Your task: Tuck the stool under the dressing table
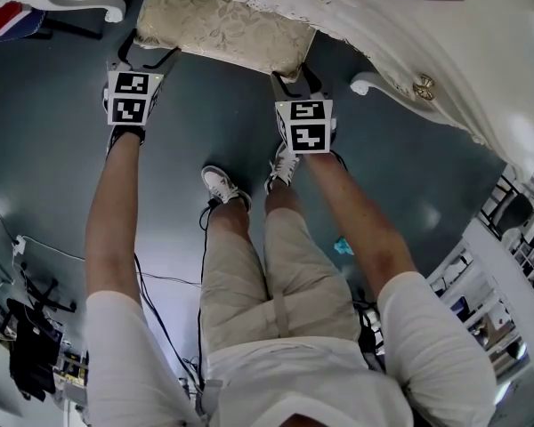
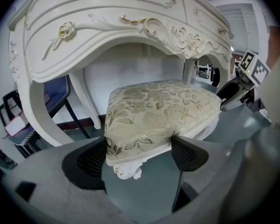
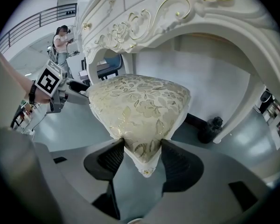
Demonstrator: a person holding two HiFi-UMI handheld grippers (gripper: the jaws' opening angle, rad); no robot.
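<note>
Between the jaws of the left gripper [image 2: 139, 154], the stool [image 2: 158, 108] is covered in woven brocade cloth, cream with faintly shiny gold leaves. Its carved frame is smooth, glossy white paint. The pads [image 2: 91, 160] look black, matt and finely ribbed. Beyond the jaws, the dressing table [image 2: 107, 41] is glossy white with gilt trim. The floor [image 1: 53, 149] is smooth grey with a soft sheen.

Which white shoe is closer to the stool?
The person's right white sneaker, beside the right gripper, is closer to the gold-patterned cushioned stool; the left white sneaker sits farther back on the grey floor.
</note>
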